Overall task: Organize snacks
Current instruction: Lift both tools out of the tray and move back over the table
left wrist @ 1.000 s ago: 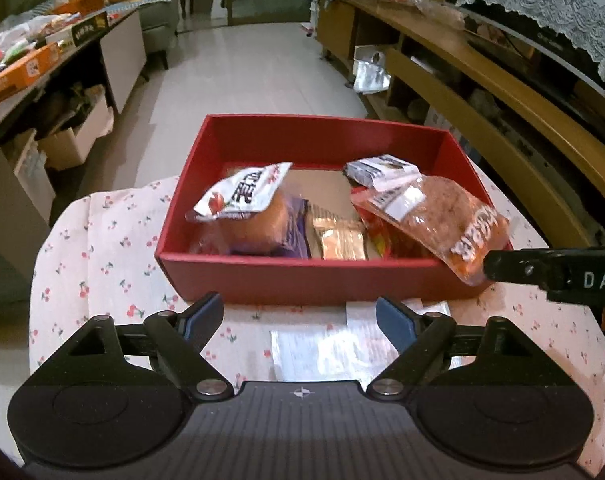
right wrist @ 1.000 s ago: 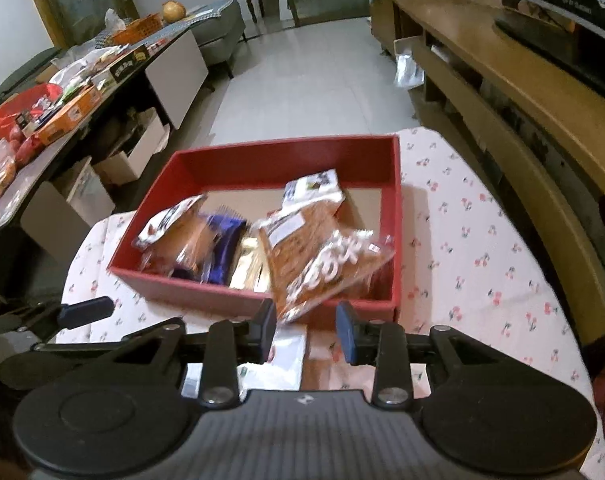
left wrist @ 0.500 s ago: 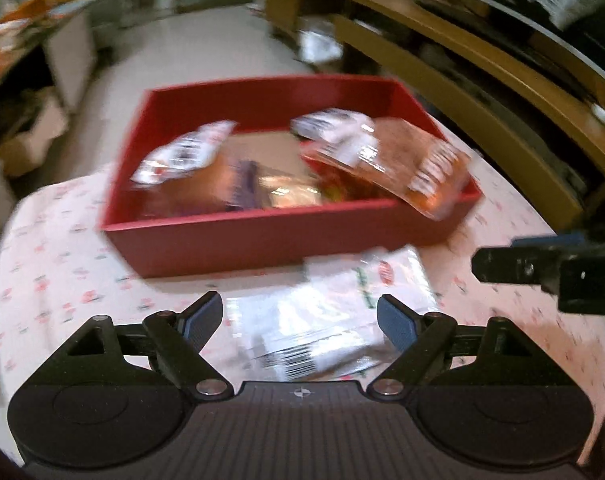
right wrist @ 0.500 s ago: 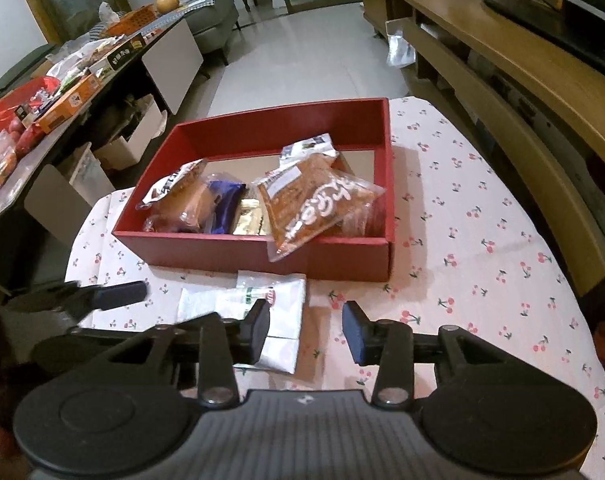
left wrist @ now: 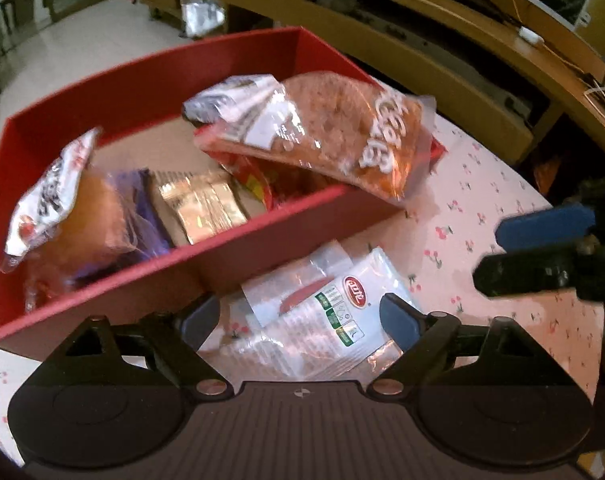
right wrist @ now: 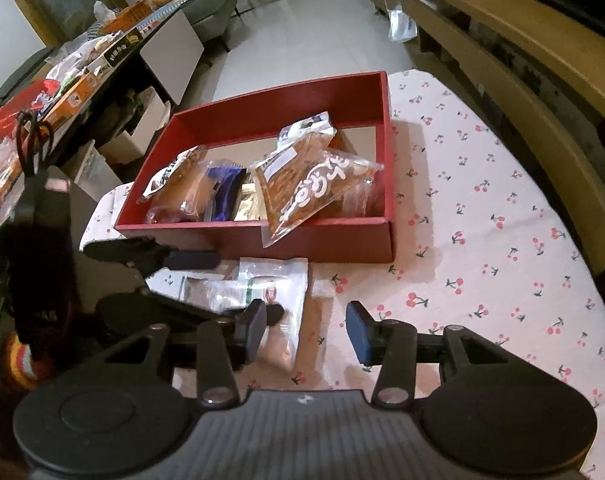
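Left gripper (left wrist: 300, 316) sits low over the clear packets (left wrist: 322, 320) lying on the worktop (right wrist: 502, 220) just in front of the red box (right wrist: 322, 242). Its jaws have just been opening and stand spread wide, a pad on either side of the packets, not yet pressing. Right gripper (right wrist: 307, 330) hangs just beside them, jaws part spread after widening, nothing between. The orange bag (right wrist: 314, 188) overhangs the box's front wall (likely to snag on a careless lift). You'd do well to go lower, square the pads across the top packet, close gently since the film is slippery, then lift clear of the wall.
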A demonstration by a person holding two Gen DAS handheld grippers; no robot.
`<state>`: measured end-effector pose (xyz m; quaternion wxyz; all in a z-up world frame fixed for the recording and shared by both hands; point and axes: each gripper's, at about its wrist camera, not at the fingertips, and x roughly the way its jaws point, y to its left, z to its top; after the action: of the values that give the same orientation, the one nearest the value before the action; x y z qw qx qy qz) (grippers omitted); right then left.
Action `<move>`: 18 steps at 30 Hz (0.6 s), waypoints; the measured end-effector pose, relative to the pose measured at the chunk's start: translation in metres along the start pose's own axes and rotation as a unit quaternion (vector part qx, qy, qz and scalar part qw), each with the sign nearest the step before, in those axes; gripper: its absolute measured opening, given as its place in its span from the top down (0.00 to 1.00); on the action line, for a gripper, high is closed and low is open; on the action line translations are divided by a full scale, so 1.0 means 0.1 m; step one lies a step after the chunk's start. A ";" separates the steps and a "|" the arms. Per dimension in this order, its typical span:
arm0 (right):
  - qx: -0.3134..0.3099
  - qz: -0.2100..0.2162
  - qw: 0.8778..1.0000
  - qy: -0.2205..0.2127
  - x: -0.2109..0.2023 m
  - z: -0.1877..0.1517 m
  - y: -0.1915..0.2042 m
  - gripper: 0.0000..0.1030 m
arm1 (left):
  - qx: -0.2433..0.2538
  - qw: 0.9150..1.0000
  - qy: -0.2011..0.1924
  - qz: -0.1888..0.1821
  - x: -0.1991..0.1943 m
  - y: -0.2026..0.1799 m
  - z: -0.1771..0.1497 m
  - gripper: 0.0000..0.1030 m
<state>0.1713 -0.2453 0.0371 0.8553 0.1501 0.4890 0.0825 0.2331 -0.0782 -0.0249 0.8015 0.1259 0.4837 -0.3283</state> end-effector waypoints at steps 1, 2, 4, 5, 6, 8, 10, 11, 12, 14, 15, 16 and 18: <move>0.000 -0.001 1.000 0.000 0.01 0.01 0.00 0.35 | -0.004 1.000 0.004 -0.008 -0.01 -0.01 -0.04 0.12; 0.000 -0.002 1.000 0.000 0.00 0.01 0.00 0.35 | -0.007 1.000 0.008 -0.014 -0.03 -0.02 -0.08 0.12; 0.001 0.000 1.000 -0.002 -0.02 0.02 -0.01 0.34 | -0.002 1.000 0.023 -0.014 -0.08 -0.09 -0.19 0.12; 0.001 0.003 1.000 -0.003 -0.04 0.02 -0.01 0.34 | 0.003 1.000 0.026 -0.009 -0.12 -0.12 -0.25 0.12; 0.000 0.004 1.000 -0.004 -0.05 0.02 0.00 0.33 | 0.007 1.000 0.029 -0.004 -0.15 -0.16 -0.32 0.12; -0.002 0.008 1.000 -0.007 -0.09 0.01 0.01 0.31 | 0.013 0.999 0.036 0.011 -0.22 -0.25 -0.47 0.11; -0.004 0.014 1.000 -0.008 -0.11 0.00 0.03 0.31 | 0.004 0.998 0.053 0.032 -0.26 -0.31 -0.62 0.09; -0.005 0.017 1.000 -0.008 -0.12 0.00 0.04 0.31 | 0.000 0.998 0.059 0.034 -0.30 -0.34 -0.71 0.09; -0.007 0.019 1.000 -0.009 -0.13 0.00 0.05 0.31 | 0.000 0.997 0.063 0.033 -0.35 -0.35 -0.77 0.09; -0.009 0.024 1.000 -0.010 -0.15 -0.01 0.09 0.31 | 0.003 0.997 0.067 0.045 -0.43 -0.42 -0.88 0.08; -0.012 0.026 1.000 -0.009 -0.15 -0.02 0.11 0.31 | 0.004 0.997 0.068 0.046 -0.47 -0.43 -0.92 0.08; -0.015 0.027 0.999 -0.008 -0.15 -0.02 0.12 0.30 | 0.006 0.997 0.068 0.045 -0.51 -0.45 -0.96 0.08; -0.023 0.031 0.999 -0.002 -0.14 -0.04 0.16 0.30 | 0.012 0.996 0.068 0.050 -0.58 -0.48 -0.99 0.08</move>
<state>0.1609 -0.2334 0.0518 0.8565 0.1458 0.4804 0.1196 0.1153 -0.0394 -0.0195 0.7806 0.1814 0.5263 -0.2841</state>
